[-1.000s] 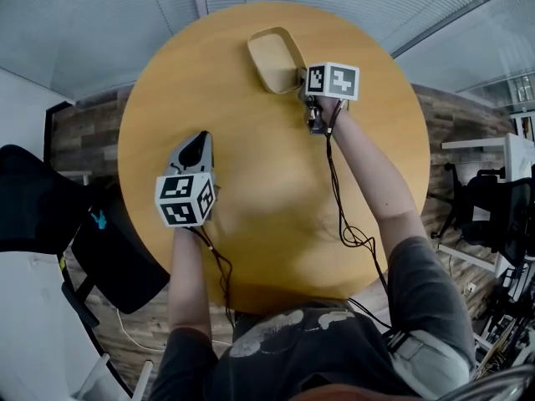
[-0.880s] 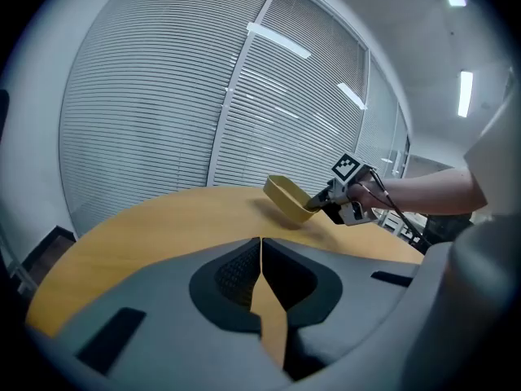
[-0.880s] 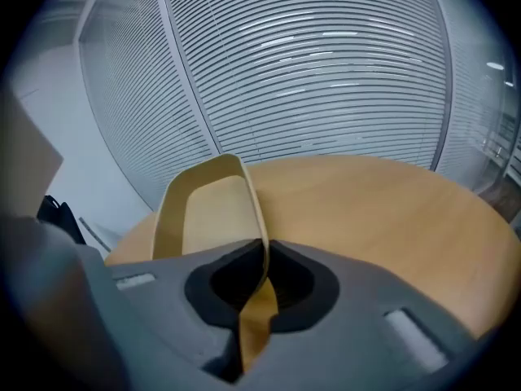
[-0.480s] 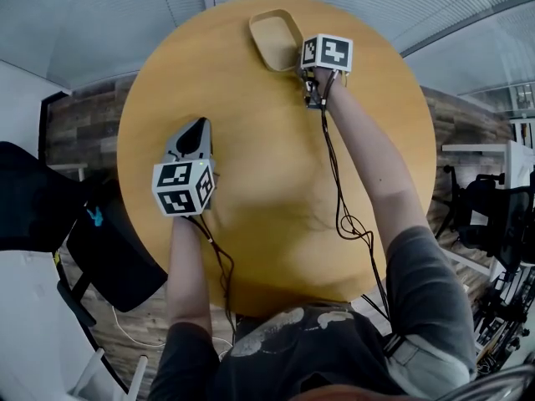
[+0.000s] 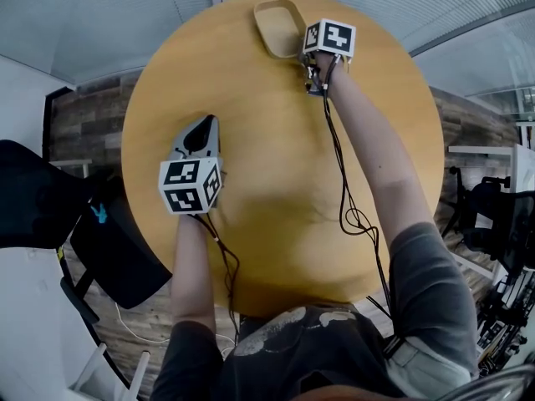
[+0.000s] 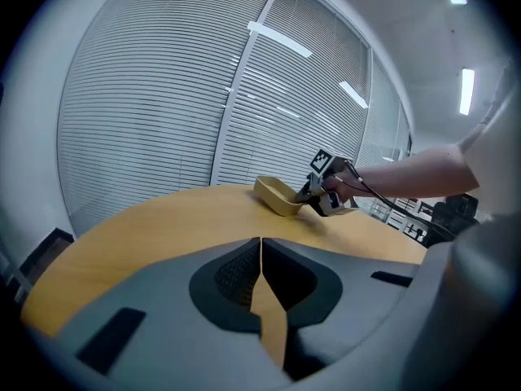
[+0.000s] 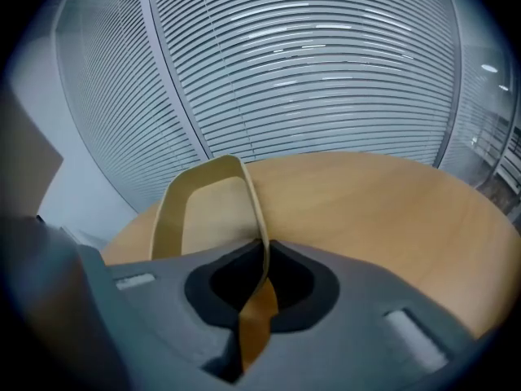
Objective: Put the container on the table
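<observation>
The tan container (image 5: 280,27) is at the far edge of the round wooden desk (image 5: 276,182); the right gripper (image 5: 304,50) has its jaws closed on the container's near side wall, the thin rim pinched between them; the left gripper (image 5: 203,129) hovers over the desk's left part, well apart from the container, jaws pressed together with nothing between them.

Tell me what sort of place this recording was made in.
Most likely an office meeting room. A round wooden table stands beside glass walls covered by horizontal blinds, strip lights run along the ceiling, and a black office chair sits at the table's edge.
</observation>
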`<state>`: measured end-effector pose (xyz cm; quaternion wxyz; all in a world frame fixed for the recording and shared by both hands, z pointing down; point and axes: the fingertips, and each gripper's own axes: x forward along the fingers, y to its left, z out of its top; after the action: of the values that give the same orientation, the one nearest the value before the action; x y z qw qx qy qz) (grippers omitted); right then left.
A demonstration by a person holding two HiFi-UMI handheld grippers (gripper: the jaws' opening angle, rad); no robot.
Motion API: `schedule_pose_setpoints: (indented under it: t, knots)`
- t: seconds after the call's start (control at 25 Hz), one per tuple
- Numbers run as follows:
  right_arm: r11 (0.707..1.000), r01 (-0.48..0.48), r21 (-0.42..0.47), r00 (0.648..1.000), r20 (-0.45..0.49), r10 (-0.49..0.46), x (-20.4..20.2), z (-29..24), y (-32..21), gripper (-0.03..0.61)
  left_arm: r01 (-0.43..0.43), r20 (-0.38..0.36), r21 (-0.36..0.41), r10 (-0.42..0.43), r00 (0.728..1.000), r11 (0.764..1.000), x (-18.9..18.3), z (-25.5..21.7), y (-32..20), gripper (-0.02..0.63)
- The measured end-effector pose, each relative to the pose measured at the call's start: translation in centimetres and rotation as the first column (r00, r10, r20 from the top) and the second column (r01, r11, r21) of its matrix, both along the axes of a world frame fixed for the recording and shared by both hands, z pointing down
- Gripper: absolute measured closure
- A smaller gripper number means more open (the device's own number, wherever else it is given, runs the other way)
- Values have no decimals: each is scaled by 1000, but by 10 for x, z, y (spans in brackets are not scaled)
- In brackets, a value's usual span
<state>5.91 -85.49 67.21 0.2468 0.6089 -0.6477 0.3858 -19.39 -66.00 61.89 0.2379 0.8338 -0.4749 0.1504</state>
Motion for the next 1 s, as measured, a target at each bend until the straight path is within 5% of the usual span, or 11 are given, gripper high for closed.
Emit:
schedule_pose_setpoints:
  t: [0.2, 1.0]
  knots:
    - [1000, 24, -8, 997, -71, -24, -3, 1, -7, 549, 6, -1, -8, -6, 1000, 1000, -2, 2, 0, 607]
    - [992, 114, 51, 992, -52, -111, -2, -33, 21, 494, 15, 12, 5, -15, 1000, 1000, 2, -31, 23, 607]
